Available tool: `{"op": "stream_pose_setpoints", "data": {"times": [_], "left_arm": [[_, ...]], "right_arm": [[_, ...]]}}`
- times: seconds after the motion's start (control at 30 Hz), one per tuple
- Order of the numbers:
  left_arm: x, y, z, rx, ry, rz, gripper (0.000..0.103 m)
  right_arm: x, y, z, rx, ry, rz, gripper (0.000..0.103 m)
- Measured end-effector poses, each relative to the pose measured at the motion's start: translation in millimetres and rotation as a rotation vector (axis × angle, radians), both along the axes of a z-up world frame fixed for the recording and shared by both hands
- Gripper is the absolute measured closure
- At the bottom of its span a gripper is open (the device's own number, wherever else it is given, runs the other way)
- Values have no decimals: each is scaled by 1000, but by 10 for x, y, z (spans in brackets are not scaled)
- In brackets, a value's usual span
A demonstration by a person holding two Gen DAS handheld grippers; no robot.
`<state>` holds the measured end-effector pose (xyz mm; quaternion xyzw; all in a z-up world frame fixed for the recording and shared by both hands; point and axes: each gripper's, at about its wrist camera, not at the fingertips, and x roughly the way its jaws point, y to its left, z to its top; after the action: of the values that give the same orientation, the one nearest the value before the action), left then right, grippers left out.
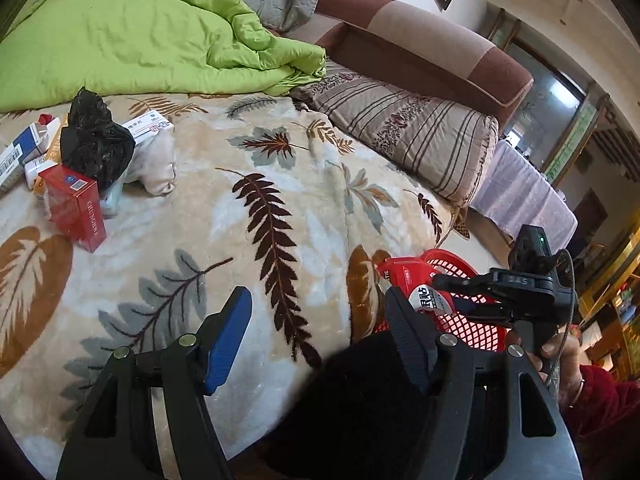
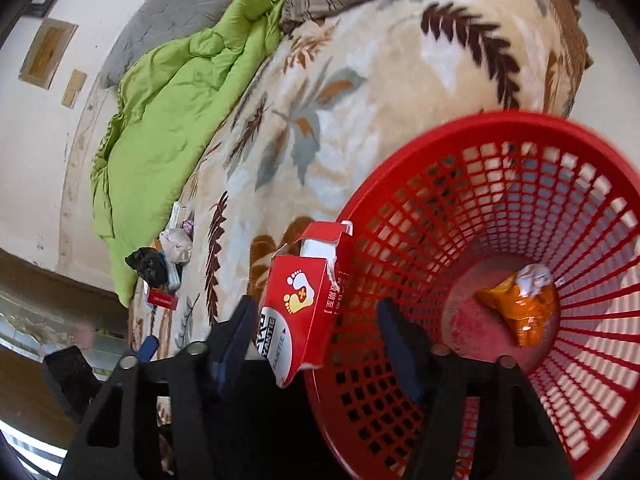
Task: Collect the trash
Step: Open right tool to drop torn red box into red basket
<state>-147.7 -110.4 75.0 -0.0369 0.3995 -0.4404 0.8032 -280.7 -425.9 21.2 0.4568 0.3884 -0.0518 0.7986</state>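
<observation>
The left wrist camera is looking low across the bed [image 1: 280, 184] toward the sofa; the right wrist camera is tilting close over the red basket [image 2: 404, 184]; both are sharing the basket [image 1: 476, 332] and green quilt [image 1: 132, 36].

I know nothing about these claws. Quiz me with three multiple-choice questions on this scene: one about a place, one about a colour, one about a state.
1. Where is the crumpled orange wrapper?
A. on the green quilt
B. at the bottom of the red plastic mesh basket
C. on the striped pillow

2. What colour is the crumpled plastic bag on the trash pile?
A. black
B. yellow
C. pink

3. How does the left claw stand?
A. shut on a box
B. open and empty
C. out of sight

Answers: 1 B, the wrapper lies on the basket floor; 2 A, the bag is black; 3 B, blanket shows between its spread fingers.
</observation>
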Motion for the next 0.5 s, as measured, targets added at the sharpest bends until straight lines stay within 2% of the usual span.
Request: {"op": "stream_pose_setpoints", "data": {"times": [0.03, 0.13, 0.2, 0.37, 0.5], "left_arm": [[0, -1, -4, 1, 0, 2, 36], [9, -3, -24, 4, 3, 2, 36], [13, -16, -43, 6, 7, 5, 36], [24, -5, -48, 14, 0, 8, 36], [40, 41, -31, 15, -15, 25, 36]], "right_arm": [[14, 7, -13, 1, 1, 1, 61], [30, 41, 49, -33, -1, -6, 77], [18, 58, 147, -59, -24, -5, 83], [-89, 45, 372, -59, -113, -13, 87], [-272, -38, 588, -99, -131, -28, 87]]}}
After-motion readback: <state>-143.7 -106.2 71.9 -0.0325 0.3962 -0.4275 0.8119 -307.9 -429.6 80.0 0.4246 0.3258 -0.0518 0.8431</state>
